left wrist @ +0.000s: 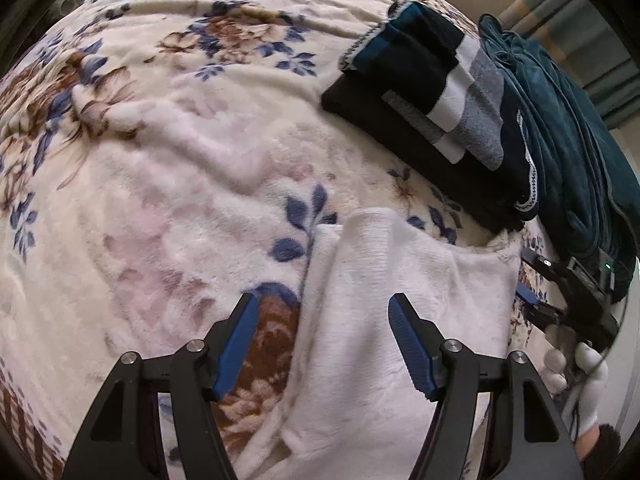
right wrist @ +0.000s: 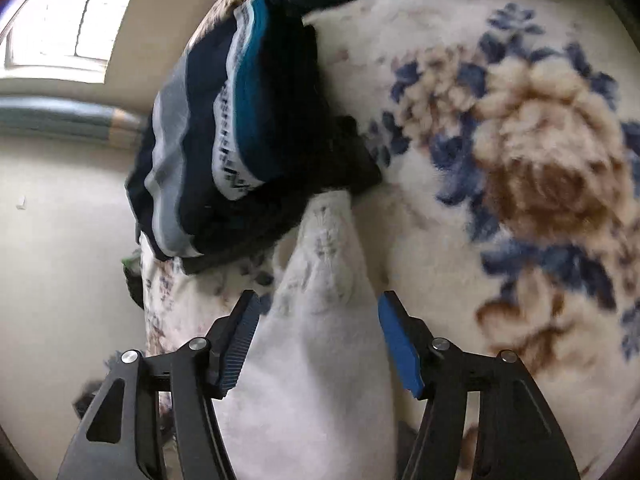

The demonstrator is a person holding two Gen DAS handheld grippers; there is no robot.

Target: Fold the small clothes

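A white fleecy garment (left wrist: 384, 312) lies rumpled on the floral blanket (left wrist: 160, 160), low and right of centre in the left wrist view. My left gripper (left wrist: 324, 312) hovers over it, open, one finger above the blanket and the other above the white cloth. My right gripper (left wrist: 528, 278) sits at the garment's right edge, held by a gloved hand (left wrist: 580, 364). In the right wrist view the right gripper (right wrist: 318, 312) is open astride a raised fold of the white garment (right wrist: 320, 360), and the pads do not press on it.
A stack of folded dark clothes (left wrist: 432, 92) with teal, white and grey stripes lies behind the garment, and shows as the dark stack (right wrist: 240, 128) in the right wrist view. A bunched teal fleece (left wrist: 568, 140) lies beside it by the bed edge. A wall and a window (right wrist: 72, 20) are beyond.
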